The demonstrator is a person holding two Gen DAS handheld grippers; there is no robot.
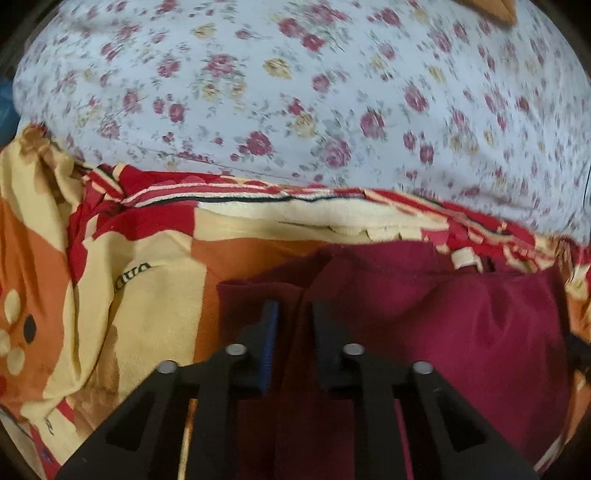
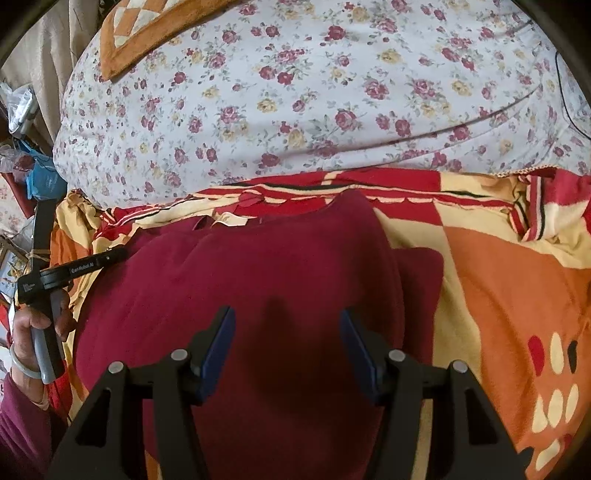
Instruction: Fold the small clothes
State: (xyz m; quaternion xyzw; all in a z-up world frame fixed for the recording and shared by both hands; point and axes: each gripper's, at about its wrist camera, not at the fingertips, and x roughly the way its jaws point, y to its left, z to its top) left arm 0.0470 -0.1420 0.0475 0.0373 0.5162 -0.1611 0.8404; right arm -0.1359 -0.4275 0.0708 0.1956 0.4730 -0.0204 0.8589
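A dark red garment (image 1: 461, 325) lies spread on a red, orange and cream blanket (image 1: 147, 288). In the left wrist view my left gripper (image 1: 293, 314) sits over the garment's left part, its jaws nearly together with a fold of the red cloth between them. In the right wrist view the same garment (image 2: 266, 266) fills the middle, folded over itself at the right. My right gripper (image 2: 288, 321) is open wide just above it, holding nothing. The left gripper's handle (image 2: 48, 277), held in a hand, shows at the garment's left edge.
A floral white bedsheet (image 2: 314, 103) covers the bed beyond the blanket (image 2: 517, 277). An orange and cream quilt corner (image 2: 147, 33) lies at the far back. Bags and clutter (image 2: 33, 162) stand off the bed's left side.
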